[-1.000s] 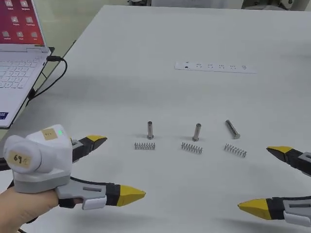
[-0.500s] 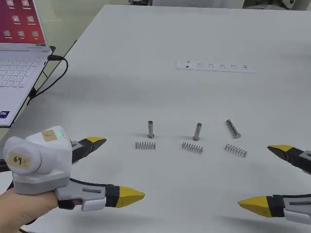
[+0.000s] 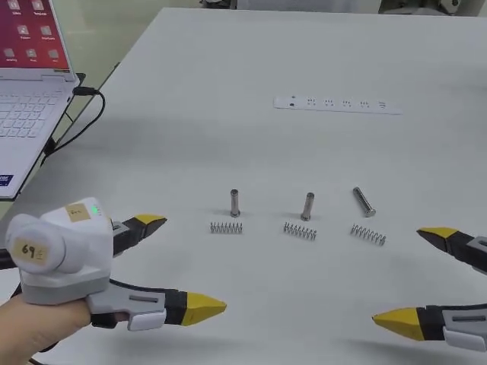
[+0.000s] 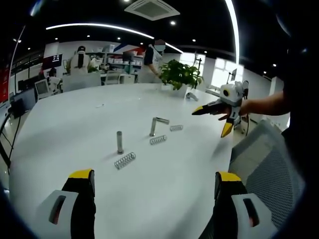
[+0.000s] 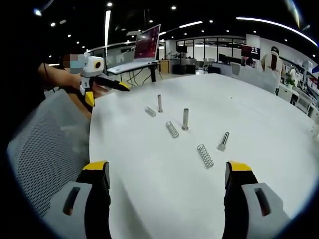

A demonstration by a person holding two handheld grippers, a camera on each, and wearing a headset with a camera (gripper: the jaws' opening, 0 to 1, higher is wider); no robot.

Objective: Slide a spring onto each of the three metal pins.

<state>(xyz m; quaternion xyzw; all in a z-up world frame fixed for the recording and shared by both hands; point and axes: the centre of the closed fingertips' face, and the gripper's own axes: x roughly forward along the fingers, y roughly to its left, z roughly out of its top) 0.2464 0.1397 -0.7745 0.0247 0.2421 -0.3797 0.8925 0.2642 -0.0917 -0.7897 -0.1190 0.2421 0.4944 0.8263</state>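
Three metal pins sit in a row mid-table: the left pin [image 3: 234, 203] and the middle pin [image 3: 308, 206] stand upright, the right pin [image 3: 363, 202] lies tilted on its side. A small spring lies in front of each: left spring [image 3: 226, 227], middle spring [image 3: 300, 231], right spring [image 3: 368, 235]. My left gripper [image 3: 181, 264] hovers open at the lower left, well short of the left spring. My right gripper [image 3: 415, 277] is open at the lower right, near the right spring. Nothing sits between either pair of jaws. The pins and springs also appear as left pin [image 4: 119, 142] and right pin [image 5: 223, 141].
An open laptop [image 3: 27, 91] with a cable [image 3: 80, 122] sits at the far left edge. A white power strip [image 3: 336, 106] lies further back on the white table [image 3: 228, 137]. A mesh chair [image 5: 45, 149] stands beside the table.
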